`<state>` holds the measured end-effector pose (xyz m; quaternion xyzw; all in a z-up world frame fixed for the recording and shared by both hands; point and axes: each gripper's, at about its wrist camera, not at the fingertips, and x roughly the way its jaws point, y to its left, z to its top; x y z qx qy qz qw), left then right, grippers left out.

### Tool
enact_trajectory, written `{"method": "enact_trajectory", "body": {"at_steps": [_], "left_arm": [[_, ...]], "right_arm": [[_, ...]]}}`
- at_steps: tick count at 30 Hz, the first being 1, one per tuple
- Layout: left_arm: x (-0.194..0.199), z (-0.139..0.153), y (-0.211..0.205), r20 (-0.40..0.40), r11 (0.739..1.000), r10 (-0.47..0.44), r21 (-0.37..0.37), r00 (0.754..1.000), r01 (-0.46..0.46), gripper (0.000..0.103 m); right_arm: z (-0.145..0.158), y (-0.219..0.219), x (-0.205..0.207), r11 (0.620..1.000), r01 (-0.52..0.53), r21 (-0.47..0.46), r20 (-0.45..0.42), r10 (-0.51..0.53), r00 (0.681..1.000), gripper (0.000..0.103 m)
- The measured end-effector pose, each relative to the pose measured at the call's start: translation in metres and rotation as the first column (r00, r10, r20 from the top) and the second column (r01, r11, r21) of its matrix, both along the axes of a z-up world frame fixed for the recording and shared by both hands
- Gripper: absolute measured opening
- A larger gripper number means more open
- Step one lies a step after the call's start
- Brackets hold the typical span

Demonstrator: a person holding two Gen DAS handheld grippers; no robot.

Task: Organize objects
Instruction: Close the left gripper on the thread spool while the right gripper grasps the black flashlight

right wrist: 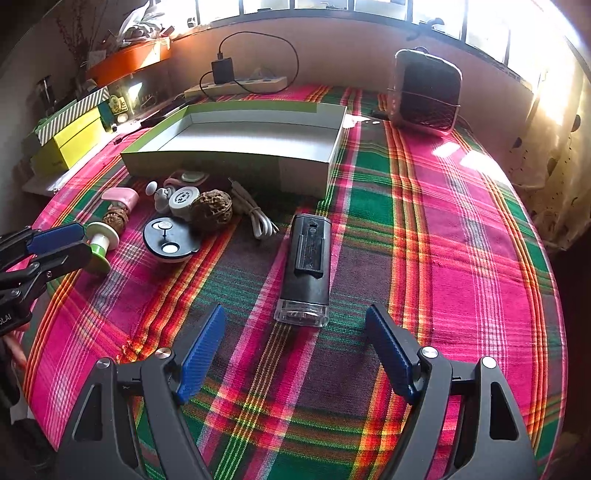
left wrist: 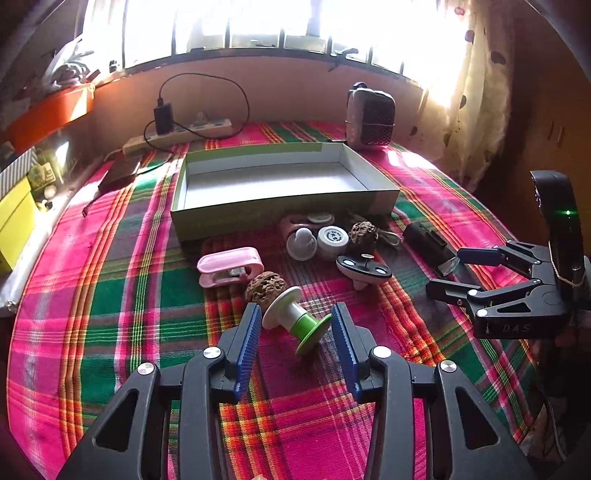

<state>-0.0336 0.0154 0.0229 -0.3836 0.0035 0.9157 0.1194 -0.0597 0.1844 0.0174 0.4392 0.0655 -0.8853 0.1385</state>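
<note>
Bracketing: left gripper (left wrist: 295, 319) released, fingers either side of green-white spool (left wrist: 295, 317) — lying near walnut (left wrist: 266, 288)
Right gripper (right wrist: 295, 349): released — black flashlight (right wrist: 306, 264) just beyond tips
Box (left wrist: 258, 208): far side, open top, rest of clutter in front

Green-and-white spool (left wrist: 295, 319) between the open left tool's (left wrist: 298, 325) blue pads (left wrist: 248, 334).

Behind my view the window (left wrist: 258, 22) blows out white, sun patches glare on the tablecloth (right wrist: 461, 158), and edges bow and darken.
</note>
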Motion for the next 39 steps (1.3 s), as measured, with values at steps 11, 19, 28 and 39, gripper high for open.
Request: {"method": "enact_trajectory", "body": {"at_steps": [11, 19, 28, 39], "left_arm": [[-0.013, -0.004, 0.008, 0.011, 0.999, -0.016, -0.030, 1.000, 0.016, 0.038], [-0.016, -0.004, 0.009, 0.017, 0.999, -0.017, -0.031, 1.000, 0.018, 0.038], [-0.018, -0.005, 0.009, 0.023, 1.000, -0.016, -0.021, 1.000, 0.017, 0.038], [-0.016, -0.006, 0.011, 0.038, 0.999, -0.023, -0.030, 0.999, 0.024, 0.030]], "right_arm": [[0.001, 0.006, -0.021, 0.997, 0.072, 0.017, 0.000, -0.072, 0.997, 0.078], [0.001, 0.008, -0.028, 0.994, 0.110, 0.013, 0.004, -0.111, 0.994, 0.078], [0.003, 0.009, -0.026, 0.993, 0.114, 0.004, -0.007, -0.114, 0.993, 0.055], [0.005, 0.008, -0.022, 0.994, 0.108, -0.009, -0.011, -0.108, 0.994, 0.029]]}}
